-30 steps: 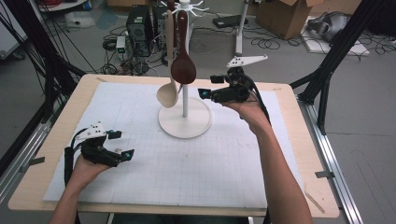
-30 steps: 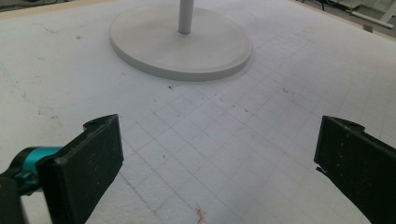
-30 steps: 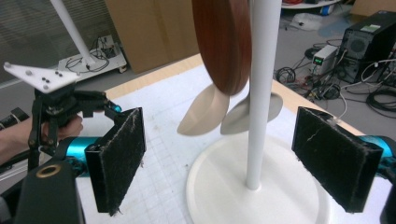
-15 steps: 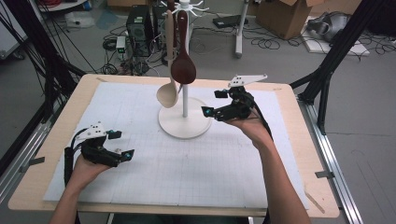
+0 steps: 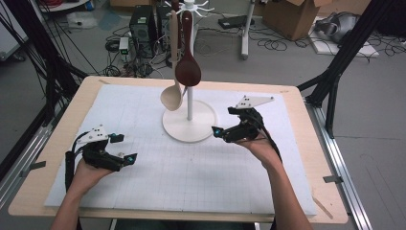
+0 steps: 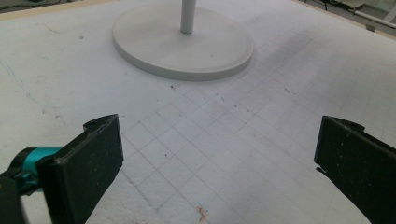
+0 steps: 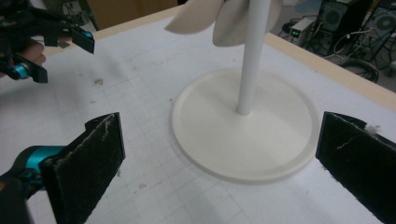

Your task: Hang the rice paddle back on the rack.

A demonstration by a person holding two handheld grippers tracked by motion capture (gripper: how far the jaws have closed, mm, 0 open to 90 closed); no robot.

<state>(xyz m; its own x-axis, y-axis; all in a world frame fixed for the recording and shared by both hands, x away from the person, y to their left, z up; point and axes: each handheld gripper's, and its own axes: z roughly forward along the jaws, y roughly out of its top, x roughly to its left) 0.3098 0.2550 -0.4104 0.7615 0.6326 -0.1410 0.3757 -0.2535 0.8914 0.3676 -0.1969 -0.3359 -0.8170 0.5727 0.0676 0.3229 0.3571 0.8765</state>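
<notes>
High view: the right gripper (image 5: 231, 125), jaws apart and empty, has drawn back toward the near side from the far right of the stand (image 5: 189, 125), where a dark spoon (image 5: 187, 72) and a pale spoon (image 5: 171, 98) hang; the hanging appears finished. The left gripper (image 5: 117, 149) stays near left, apart and empty.

Left gripper view: jaws apart over the gridded mat (image 6: 224, 140).

Right gripper view: jaws apart, facing the stand's base.

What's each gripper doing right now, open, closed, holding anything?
Left gripper: open, empty, above the mat.
Right gripper: open, empty, beside the stand base.
</notes>
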